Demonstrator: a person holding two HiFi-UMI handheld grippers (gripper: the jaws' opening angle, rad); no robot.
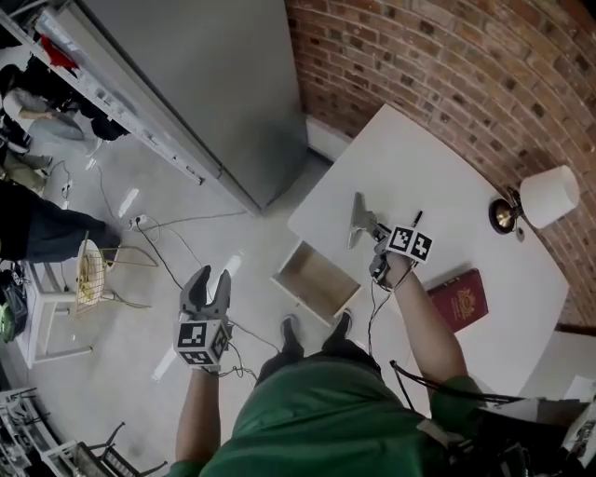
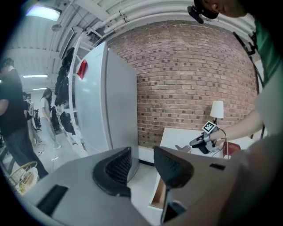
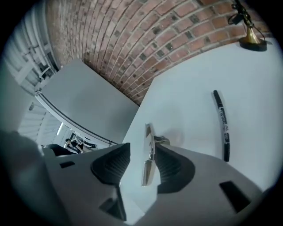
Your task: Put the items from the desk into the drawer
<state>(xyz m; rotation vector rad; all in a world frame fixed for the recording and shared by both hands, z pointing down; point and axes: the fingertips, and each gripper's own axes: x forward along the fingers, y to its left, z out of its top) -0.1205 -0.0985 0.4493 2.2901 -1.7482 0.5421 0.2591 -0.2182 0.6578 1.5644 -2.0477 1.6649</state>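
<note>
Our right gripper has fingers released either side of the metal clip on the counter, left gripper open and empty.

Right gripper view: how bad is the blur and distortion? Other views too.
Right gripper view: heavy fisheye, brick wall bows; metal clip slightly soft, pen sharper. Left gripper view: dark vignette corners, ceiling light blown out. Head view: sharp, lamp shade near-clipped.

Drawer: pulled out of the desk front, its top open to reach from above. Beyond it on the desk: metal clip, pen. To its right: red book. Farther right: lamp. To its left: floor, passable, then grey cabinet.
</note>
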